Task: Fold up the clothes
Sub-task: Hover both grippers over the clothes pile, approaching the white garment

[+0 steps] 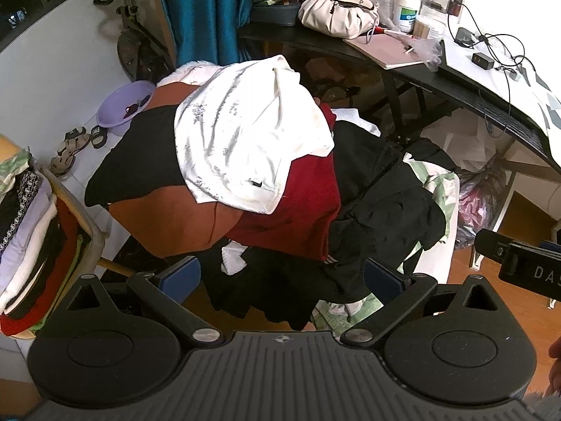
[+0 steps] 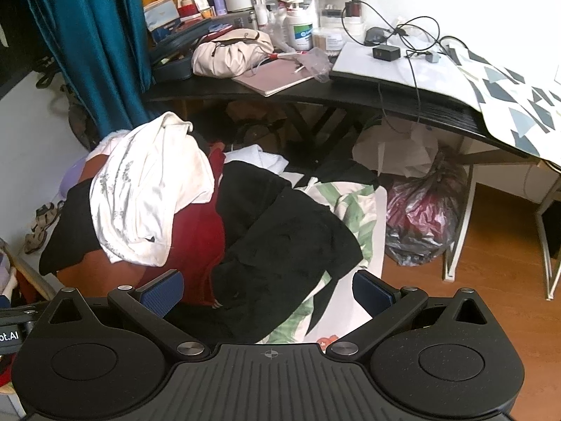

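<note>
A heap of unfolded clothes lies in front of both grippers. On top is a white floral garment [image 1: 245,140] [image 2: 147,189]. Under it lie a dark red garment [image 1: 298,210] [image 2: 196,242], a rust-brown one [image 1: 182,224] and black ones [image 1: 378,203] [image 2: 287,242]. A green leaf-print cloth [image 2: 350,203] lies under the pile. My left gripper [image 1: 280,277] is open and empty above the near edge of the pile. My right gripper [image 2: 268,291] is open and empty over the black garment. The right gripper's body shows in the left wrist view [image 1: 519,263].
A stack of folded clothes [image 1: 28,245] sits at the left. A cluttered black desk [image 2: 350,91] stands behind the pile. A plastic bag [image 2: 424,214] lies under the desk on the wooden floor. A purple basin [image 1: 122,105] and sandals [image 1: 70,147] are on the floor at left.
</note>
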Demonstrator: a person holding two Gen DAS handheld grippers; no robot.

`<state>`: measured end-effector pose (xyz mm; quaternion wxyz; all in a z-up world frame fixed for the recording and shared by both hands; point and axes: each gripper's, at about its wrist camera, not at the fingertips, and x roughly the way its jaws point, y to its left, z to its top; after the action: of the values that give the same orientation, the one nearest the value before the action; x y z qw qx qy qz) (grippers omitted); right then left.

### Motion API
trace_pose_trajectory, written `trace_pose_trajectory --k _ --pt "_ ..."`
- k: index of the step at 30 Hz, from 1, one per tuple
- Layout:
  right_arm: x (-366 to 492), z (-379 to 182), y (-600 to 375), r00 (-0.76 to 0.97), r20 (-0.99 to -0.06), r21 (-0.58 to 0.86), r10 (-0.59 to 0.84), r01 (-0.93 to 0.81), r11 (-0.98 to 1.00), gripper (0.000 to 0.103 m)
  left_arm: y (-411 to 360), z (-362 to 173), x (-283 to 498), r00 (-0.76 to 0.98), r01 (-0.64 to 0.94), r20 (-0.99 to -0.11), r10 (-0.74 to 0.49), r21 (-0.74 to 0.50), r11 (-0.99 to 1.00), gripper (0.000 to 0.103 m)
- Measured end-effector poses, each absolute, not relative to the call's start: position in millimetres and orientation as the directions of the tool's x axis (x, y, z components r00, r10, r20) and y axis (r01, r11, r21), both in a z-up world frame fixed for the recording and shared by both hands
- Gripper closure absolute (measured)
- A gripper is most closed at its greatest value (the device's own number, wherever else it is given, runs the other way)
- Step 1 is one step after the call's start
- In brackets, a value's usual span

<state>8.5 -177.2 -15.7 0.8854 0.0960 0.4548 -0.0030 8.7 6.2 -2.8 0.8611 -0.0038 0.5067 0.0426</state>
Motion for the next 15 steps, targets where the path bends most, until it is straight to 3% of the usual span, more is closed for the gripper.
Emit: trace_pose_trajectory --k 15 --pt "23.0 -21.4 -168.1 0.561 -0.824 0.155 0.077 0.093 0.984 0.001 13.2 -6.3 23.6 0.466 -0.053 -0.883 0.047 0.025 0.998 0.002"
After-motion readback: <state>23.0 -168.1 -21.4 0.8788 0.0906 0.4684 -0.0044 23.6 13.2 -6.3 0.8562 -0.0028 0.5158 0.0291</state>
